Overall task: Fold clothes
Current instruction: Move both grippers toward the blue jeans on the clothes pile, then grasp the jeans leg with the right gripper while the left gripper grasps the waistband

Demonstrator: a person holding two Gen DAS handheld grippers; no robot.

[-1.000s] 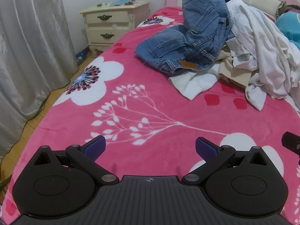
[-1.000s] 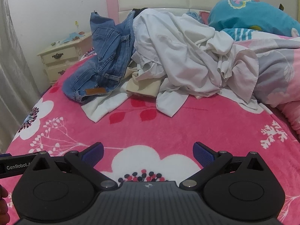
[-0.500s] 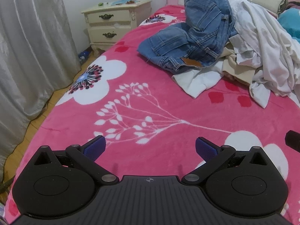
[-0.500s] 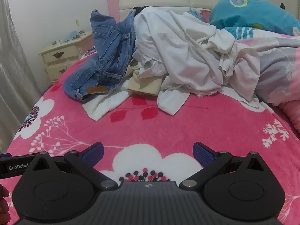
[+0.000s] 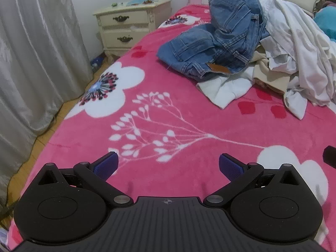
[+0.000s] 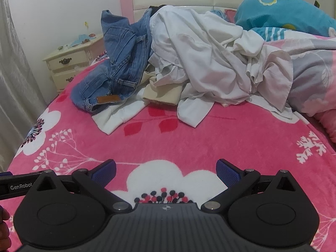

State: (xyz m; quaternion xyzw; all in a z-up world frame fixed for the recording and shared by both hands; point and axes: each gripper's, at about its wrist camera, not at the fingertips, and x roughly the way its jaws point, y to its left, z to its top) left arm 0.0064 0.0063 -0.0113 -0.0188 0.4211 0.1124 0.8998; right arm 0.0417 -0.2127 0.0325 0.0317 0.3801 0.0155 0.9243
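Note:
A heap of clothes lies at the head of the bed: blue jeans [image 5: 220,42] [image 6: 117,67] with a brown leather patch, a cream garment [image 6: 166,92], and rumpled white shirts [image 5: 298,48] [image 6: 210,58]. A white sleeve end [image 6: 195,113] and another white piece [image 5: 226,88] spill toward me. My left gripper [image 5: 168,166] hovers open over the pink floral blanket [image 5: 147,109], well short of the heap. My right gripper [image 6: 166,173] is likewise open above the blanket [image 6: 231,138], holding nothing.
A cream nightstand [image 5: 130,27] [image 6: 67,63] stands left of the bed beside a grey curtain [image 5: 31,52]. A teal cover [image 6: 283,12] and a pink-grey quilt [image 6: 315,69] lie at the right. The left gripper's body [image 6: 16,185] shows at the right view's left edge.
Both grippers have moved forward a little toward the clothes heap, which now looks larger and nearer. Both stay open.

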